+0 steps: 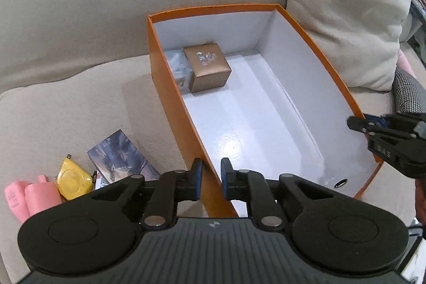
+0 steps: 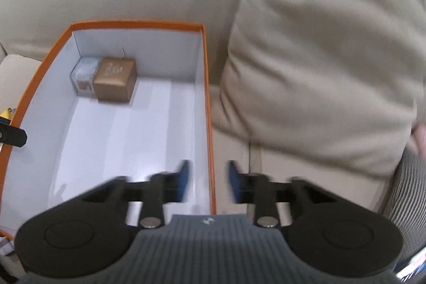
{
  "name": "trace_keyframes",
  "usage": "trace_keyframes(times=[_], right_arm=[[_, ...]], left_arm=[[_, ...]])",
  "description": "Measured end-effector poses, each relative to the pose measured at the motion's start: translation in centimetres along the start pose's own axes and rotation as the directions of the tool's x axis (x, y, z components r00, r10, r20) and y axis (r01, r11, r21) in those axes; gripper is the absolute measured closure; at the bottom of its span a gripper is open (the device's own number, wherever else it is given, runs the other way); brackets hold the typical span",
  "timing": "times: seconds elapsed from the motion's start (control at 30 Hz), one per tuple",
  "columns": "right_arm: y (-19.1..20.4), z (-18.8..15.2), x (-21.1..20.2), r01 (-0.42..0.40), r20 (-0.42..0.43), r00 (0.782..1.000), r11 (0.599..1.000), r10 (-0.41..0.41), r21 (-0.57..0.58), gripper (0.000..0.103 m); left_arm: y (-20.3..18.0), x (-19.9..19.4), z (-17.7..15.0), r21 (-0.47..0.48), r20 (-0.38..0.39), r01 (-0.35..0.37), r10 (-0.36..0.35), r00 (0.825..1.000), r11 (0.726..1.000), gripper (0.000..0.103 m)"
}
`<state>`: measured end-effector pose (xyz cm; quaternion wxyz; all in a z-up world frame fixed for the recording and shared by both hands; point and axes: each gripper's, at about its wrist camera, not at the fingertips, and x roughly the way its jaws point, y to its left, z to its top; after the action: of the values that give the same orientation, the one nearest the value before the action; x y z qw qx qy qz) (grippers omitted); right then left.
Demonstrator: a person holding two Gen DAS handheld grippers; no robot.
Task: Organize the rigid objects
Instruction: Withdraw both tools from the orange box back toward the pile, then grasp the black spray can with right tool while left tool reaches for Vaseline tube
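Observation:
An open orange box (image 1: 213, 8) with a white inside lies on the beige sofa seat. In its far left corner stand a brown cube box (image 1: 209, 65) and a small clear case (image 1: 177, 65); both also show in the right wrist view, the cube (image 2: 115, 79) beside the case (image 2: 85, 76). My left gripper (image 1: 211, 177) is shut on the box's near left wall, one pad on each side. My right gripper (image 2: 209, 180) straddles the right wall (image 2: 210, 124), blurred; from the left wrist view it (image 1: 354, 124) looks shut on that rim.
Left of the box on the seat lie a picture-printed pack (image 1: 119, 156), a yellow tape measure (image 1: 73, 181) and pink containers (image 1: 29, 198). A large beige cushion (image 1: 346, 4) leans right behind the box. A person's checked sleeve (image 1: 407, 92) is at the far right.

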<state>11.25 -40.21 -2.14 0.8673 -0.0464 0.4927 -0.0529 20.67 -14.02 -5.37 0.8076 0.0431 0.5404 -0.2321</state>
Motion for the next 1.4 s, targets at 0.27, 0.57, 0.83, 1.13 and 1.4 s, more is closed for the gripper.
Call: trace_keyframes(times=[0.27,0.57,0.83,1.13,1.4], right_arm=[[1.0,-4.5,-3.6,0.057,0.018,0.998,0.998,-0.058,0.040,0.098],[2.6,-7.2,-5.3,0.069,-0.010,0.998,0.997,-0.068,0.042,0.102],[3.4,-8.9,-7.1,0.102,-0.023,0.995,0.994,-0.101,0.024,0.102],[4.4,-9.8,-8.8,0.132,0.019,0.991,0.991,-0.132,0.022,0.098],[9.0,-9.4,-12.2,-0.020,0.177,0.984,1.000,0.018,0.009,0.097]], left_arm=[[-0.3,-1.4,-2.0,0.008,0.023,0.028,-0.029,0.999,1.000,0.090],[-0.8,-2.5,-4.5,0.027,0.036,0.040,-0.040,0.999,0.999,0.091],[-1.6,-3.5,-7.1,0.024,0.021,0.080,-0.080,0.997,0.997,0.093],[-1.2,-5.7,-8.8,0.043,0.069,0.103,-0.106,0.992,0.994,0.092],[2.8,-9.7,-11.2,0.016,0.149,0.065,-0.067,0.987,0.998,0.092]])
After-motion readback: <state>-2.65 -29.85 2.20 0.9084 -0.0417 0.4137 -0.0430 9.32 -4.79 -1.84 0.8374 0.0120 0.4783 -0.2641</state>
